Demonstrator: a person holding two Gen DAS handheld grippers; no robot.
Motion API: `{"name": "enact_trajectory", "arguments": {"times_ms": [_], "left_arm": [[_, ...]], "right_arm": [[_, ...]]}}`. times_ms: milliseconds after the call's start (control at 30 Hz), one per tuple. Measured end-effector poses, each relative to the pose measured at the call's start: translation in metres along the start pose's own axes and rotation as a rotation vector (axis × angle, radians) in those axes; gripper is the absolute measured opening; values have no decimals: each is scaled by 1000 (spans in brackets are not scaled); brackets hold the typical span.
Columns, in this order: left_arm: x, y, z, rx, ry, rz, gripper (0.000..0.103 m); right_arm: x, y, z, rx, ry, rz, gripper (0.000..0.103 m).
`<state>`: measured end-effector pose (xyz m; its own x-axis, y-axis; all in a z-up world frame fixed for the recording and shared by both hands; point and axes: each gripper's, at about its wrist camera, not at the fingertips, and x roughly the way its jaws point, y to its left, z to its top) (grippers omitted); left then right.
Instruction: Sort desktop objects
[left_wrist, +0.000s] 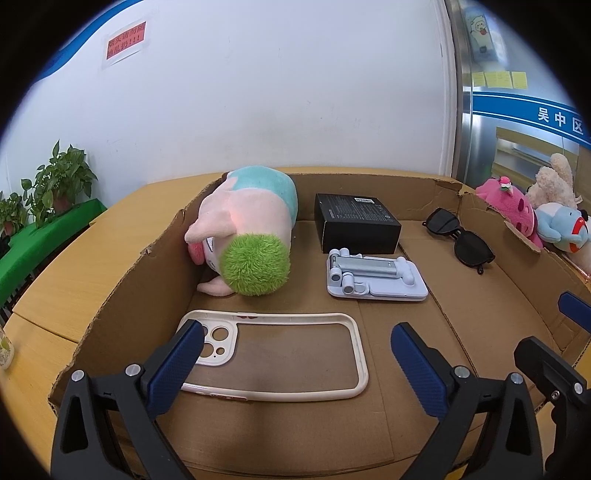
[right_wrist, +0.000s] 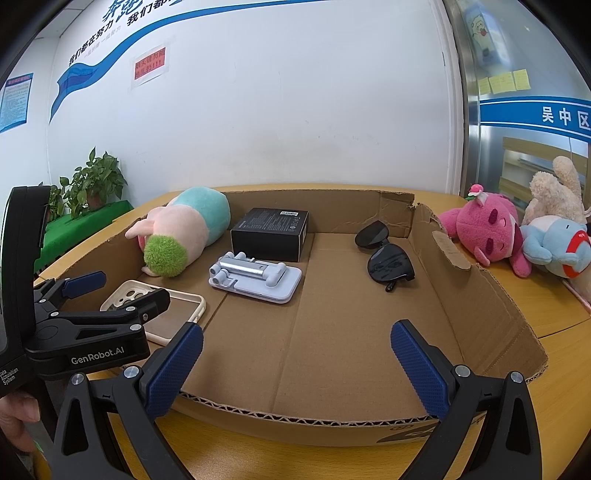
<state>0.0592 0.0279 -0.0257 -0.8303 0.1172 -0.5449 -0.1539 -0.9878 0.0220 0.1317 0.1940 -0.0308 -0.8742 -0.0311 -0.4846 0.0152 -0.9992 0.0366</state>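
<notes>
A phone case (left_wrist: 273, 354) lies flat in the near left corner of an open cardboard box (left_wrist: 122, 295) on the bench (left_wrist: 74, 266). The left claw (left_wrist: 295, 369) stands wide above it, gripping nothing. Behind the phone case lie a plush (left_wrist: 251, 229), a phone stand (left_wrist: 373, 277) and a black carton (left_wrist: 356, 221); sunglasses (left_wrist: 458, 236) lie toward the far right corner. The right claw (right_wrist: 295, 373) is also wide and empty, at the box's near edge. More plush toys (right_wrist: 517, 236) lie on the bench right of the box.

Left tool (left_wrist: 297, 360) jaws spread wide and empty, right tool (right_wrist: 296, 363) likewise agape, at its 9 o'clock a hand (right_wrist: 16, 421) gripping the left tool
</notes>
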Motion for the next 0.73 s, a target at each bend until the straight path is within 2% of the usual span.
{"name": "enact_trajectory", "arguments": {"times_ms": [600,733], "left_arm": [[-3,0,2,8,-14,-5,101],[-10,1,7,4,17,-39,101]], "right_arm": [[-2,0,1,1,-4,0,103],[-7,2,1,2,-12,3,103]]}}
